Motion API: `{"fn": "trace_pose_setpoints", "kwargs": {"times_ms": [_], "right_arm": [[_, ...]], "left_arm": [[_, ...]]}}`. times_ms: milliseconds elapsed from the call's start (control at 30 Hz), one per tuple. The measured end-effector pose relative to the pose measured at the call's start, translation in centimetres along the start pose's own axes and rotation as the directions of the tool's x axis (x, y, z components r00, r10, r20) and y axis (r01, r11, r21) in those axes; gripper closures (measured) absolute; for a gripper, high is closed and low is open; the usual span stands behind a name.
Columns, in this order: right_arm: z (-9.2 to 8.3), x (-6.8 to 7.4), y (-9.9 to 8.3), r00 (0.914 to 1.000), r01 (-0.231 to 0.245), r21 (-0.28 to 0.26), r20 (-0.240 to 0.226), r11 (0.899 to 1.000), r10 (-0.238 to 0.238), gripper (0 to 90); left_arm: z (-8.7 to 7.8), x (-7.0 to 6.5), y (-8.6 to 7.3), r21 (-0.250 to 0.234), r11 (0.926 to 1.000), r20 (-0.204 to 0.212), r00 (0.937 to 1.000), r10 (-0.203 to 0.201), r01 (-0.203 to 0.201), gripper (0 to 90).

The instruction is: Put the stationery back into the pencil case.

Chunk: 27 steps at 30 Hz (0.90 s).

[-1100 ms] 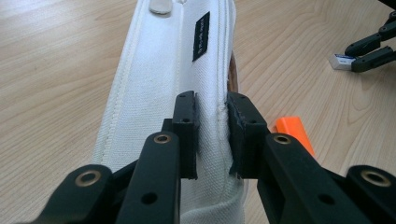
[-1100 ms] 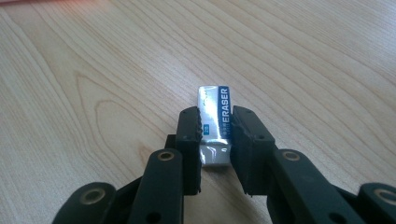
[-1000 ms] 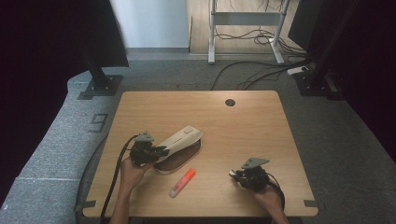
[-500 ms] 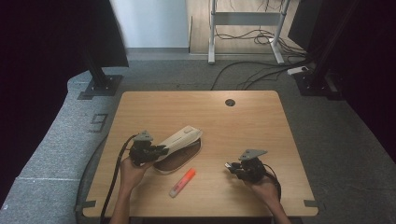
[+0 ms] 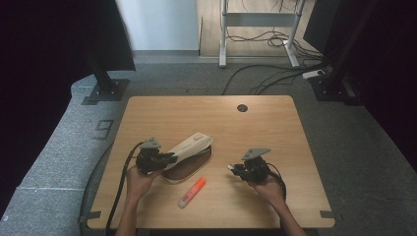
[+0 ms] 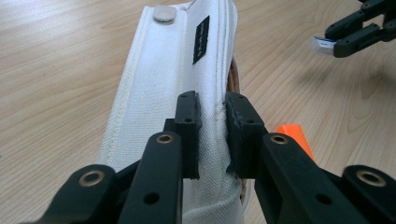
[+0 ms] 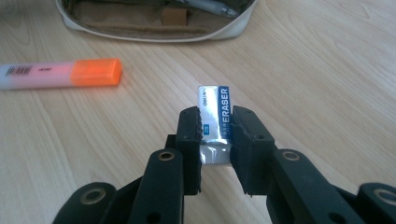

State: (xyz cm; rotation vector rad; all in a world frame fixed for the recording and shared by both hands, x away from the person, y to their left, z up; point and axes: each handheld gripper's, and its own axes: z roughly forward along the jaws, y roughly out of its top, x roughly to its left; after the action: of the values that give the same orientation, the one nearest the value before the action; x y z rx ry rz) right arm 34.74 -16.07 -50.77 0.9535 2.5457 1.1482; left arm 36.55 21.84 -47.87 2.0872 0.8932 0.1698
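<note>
Meanwhile, right gripper [image 7: 215,135] pinches eraser [image 7: 214,116] above table [image 7: 327,70].

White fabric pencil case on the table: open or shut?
Open. The white fabric pencil case gapes, showing its tan lining; the left tool pinches its flap.

Pouch [image 7: 154,21] top — cut off

Even overhead light brightens the table [image 5: 265,128] against dark, murky surroundings, shadows fall soft, and both gripper views blur slightly toward their edges.
</note>
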Motion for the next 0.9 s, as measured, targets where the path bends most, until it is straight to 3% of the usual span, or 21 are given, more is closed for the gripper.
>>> {"fn": "trace_pose_setpoints", "kwargs": {"times_ms": [900], "right_arm": [[5.5, 0.0, 5.7, 0.9982, 0.053, 0.011, -0.028, 0.999, -0.053, 72.1]], "left_arm": [[-0.3, 0.0, 0.0, -0.018, 0.9998, -0.012, 0.9999, -0.001, 0.001, 76.5]]}}
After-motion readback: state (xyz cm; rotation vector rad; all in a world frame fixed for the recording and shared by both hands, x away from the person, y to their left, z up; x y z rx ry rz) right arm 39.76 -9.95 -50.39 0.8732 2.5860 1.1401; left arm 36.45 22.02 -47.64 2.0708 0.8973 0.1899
